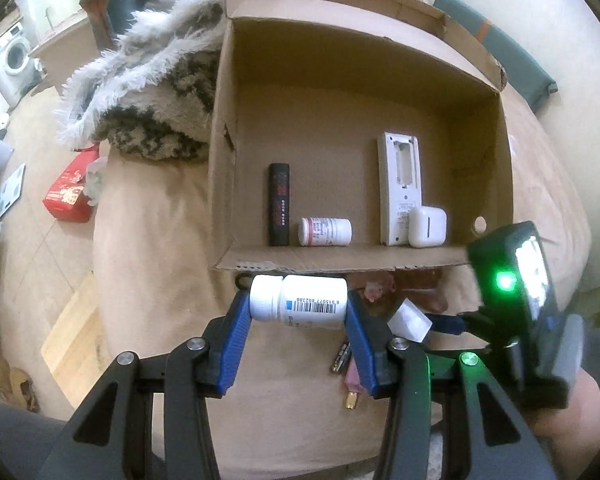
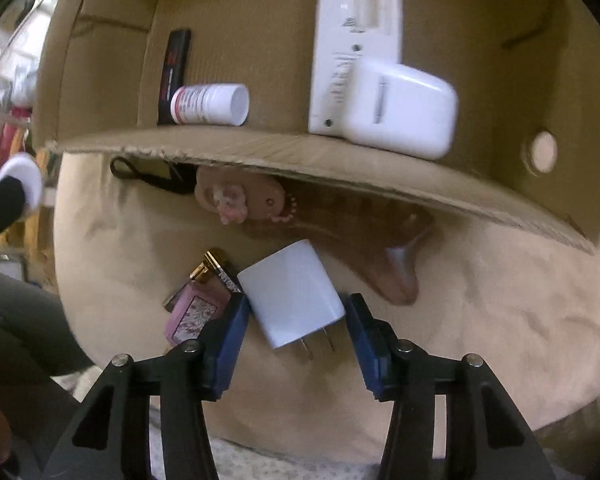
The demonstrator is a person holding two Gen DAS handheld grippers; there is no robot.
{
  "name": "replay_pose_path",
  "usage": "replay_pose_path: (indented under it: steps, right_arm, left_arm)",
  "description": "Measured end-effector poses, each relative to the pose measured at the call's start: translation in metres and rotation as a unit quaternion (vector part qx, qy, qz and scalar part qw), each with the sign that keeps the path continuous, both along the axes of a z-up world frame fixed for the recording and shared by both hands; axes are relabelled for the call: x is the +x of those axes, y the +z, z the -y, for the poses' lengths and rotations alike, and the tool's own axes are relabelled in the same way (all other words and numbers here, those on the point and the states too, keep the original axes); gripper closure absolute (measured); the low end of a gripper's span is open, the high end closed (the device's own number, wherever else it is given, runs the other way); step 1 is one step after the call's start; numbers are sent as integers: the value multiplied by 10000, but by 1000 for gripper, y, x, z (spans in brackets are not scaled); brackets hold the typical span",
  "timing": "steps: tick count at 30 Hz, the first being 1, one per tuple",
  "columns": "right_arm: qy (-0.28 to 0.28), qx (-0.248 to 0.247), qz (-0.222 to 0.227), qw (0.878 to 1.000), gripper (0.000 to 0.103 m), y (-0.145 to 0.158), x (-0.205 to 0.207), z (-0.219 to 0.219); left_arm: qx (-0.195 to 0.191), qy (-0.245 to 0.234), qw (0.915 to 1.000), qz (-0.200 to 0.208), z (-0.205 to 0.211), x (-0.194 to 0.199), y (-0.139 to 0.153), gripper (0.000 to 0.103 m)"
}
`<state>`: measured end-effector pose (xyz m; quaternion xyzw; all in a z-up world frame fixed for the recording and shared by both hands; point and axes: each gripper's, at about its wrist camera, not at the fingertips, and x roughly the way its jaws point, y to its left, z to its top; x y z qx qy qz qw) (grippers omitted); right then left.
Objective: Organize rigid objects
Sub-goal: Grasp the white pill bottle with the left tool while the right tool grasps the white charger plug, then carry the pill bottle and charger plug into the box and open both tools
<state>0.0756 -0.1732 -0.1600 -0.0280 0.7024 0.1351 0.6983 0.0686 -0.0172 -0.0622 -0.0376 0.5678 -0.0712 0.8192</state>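
The left gripper [image 1: 299, 307] has its jaws clamped on a white pill bottle [image 1: 300, 301] just in front of the cardboard box [image 1: 342, 266], while the right gripper [image 2: 296, 312] has its jaws around a white charger [image 2: 292, 294] lying on the beige cushion [image 2: 480, 320], left pad touching, the right just clear.

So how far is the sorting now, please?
Done: four things lie in the box: black tube, small bottle, remote, earbud case.
In hand: left gripper holds a white bottle; right gripper brackets the charger.
Left: perfume, hair clip, batteries.
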Motion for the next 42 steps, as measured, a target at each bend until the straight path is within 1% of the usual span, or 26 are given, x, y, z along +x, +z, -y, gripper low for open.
replay_pose_path:
  steps: [3, 5, 8, 14, 20, 24, 25, 28, 31, 34, 37, 39, 42]
  right_arm:
    - [210, -135, 65, 9997, 50, -5, -2, -8]
    - [368, -181, 187, 9990, 52, -1, -4, -13]
    - [411, -138, 326, 9985, 57, 7, -10, -13]
    - [212, 270, 570, 9978, 59, 36, -17, 2]
    - [97, 515, 810, 9953, 59, 60, -18, 4]
    - [15, 664, 1035, 9924, 59, 74, -27, 7]
    - [-1, 686, 1118, 9914, 59, 79, -38, 8]
    - [-95, 777, 1369, 9875, 59, 91, -41, 19]
    - [-180, 760, 1812, 9803, 59, 111, -47, 22]
    - [-283, 1003, 2247, 9689, 59, 131, -52, 28]
    - [-368, 1096, 2592, 9589, 59, 151, -51, 31]
    - [-388, 1215, 2729, 9535, 59, 160, -46, 31]
    - [-383, 1293, 2827, 9497, 59, 174, -40, 40]
  left_arm:
    - [-19, 7, 10000, -62, 0, 0, -3, 60]
    - [-29, 40, 9999, -95, -2, 1, -4, 60]
    - [-29, 112, 9999, -122, -5, 1, -6, 60]
    - [19, 186, 9997, -127, -8, 1, -7, 60]
    - [106, 159, 9998, -98, -6, 0, -8, 60]
    - [160, 185, 9997, -62, -5, 0, -8, 60]
    - [173, 197, 9996, -48, -6, 0, -7, 60]
    - [188, 254, 9995, 29, -7, 0, -5, 60]
    - [220, 314, 9990, 236, -8, -1, 2, 60]
    - [262, 397, 9974, 545, -10, -2, 13, 60]
    - [253, 477, 9954, 787, -13, -2, 23, 60]
    - [242, 521, 9947, 855, -15, -1, 28, 60]
    - [196, 578, 9945, 850, -18, 3, 32, 60]
